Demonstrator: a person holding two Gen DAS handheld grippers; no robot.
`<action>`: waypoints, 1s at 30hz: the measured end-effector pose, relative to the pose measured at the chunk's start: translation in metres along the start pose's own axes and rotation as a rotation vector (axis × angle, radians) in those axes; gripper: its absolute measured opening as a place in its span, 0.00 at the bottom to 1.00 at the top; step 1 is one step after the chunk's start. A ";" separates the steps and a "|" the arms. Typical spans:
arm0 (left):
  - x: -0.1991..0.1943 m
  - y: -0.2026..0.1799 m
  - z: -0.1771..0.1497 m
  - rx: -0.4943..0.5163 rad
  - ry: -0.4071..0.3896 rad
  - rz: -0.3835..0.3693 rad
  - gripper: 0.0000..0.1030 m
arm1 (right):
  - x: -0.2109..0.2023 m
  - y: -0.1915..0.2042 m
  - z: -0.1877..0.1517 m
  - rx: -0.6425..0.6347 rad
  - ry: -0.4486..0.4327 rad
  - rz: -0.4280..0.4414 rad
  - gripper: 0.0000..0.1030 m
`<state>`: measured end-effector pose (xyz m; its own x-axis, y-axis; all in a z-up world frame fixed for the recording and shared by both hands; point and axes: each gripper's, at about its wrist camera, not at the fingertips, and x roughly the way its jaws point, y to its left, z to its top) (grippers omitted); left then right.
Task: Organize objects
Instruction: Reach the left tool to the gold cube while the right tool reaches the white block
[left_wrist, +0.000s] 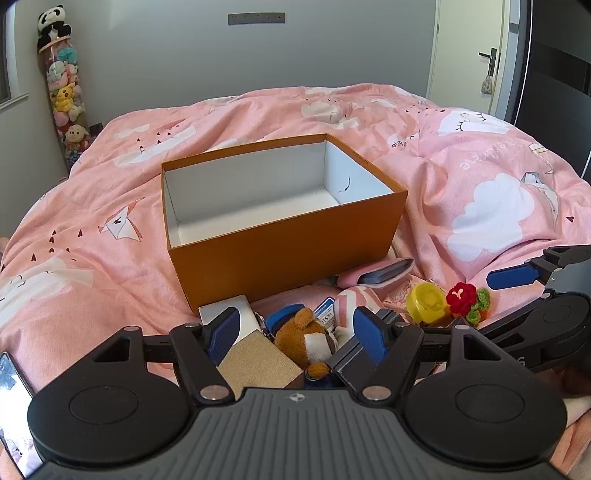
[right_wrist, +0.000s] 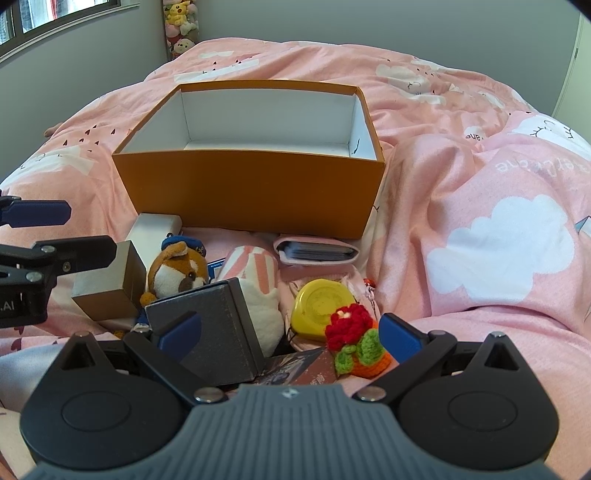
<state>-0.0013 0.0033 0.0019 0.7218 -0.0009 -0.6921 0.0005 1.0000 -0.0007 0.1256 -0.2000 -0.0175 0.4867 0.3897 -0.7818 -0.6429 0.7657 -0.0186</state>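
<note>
left tongs: our left gripper (left_wrist: 297, 334) is spread apart, nothing clamped; brown plush (left_wrist: 308, 338) sits between the fingers, gold box (left_wrist: 258, 363) by the left finger.
right tongs: our right gripper (right_wrist: 290, 334) is apart too, holding nothing; dark grey box (right_wrist: 210, 332) by its left finger, crochet flower (right_wrist: 354, 339) just inside the right finger.
pile: yellow case (right_wrist: 317, 306), striped plush (right_wrist: 258, 291), pink card wallet (right_wrist: 317, 251), white box (right_wrist: 153, 230), all on the pink duvet (right_wrist: 480, 221).
bin: orange box (left_wrist: 280, 236) open, beyond the pile, past both tongs.
</note>
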 end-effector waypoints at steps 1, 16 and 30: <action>0.000 0.000 0.000 0.000 0.002 0.000 0.80 | 0.000 0.000 0.000 0.001 0.001 0.001 0.99; 0.005 0.000 -0.001 0.007 0.037 -0.013 0.80 | 0.000 -0.006 0.001 0.018 0.018 0.017 0.99; 0.017 0.021 -0.005 -0.044 0.135 -0.042 0.77 | 0.002 -0.013 0.009 0.028 0.036 0.123 0.82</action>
<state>0.0074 0.0247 -0.0141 0.6222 -0.0457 -0.7816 -0.0037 0.9981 -0.0614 0.1400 -0.2041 -0.0132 0.3836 0.4630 -0.7990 -0.6790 0.7278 0.0957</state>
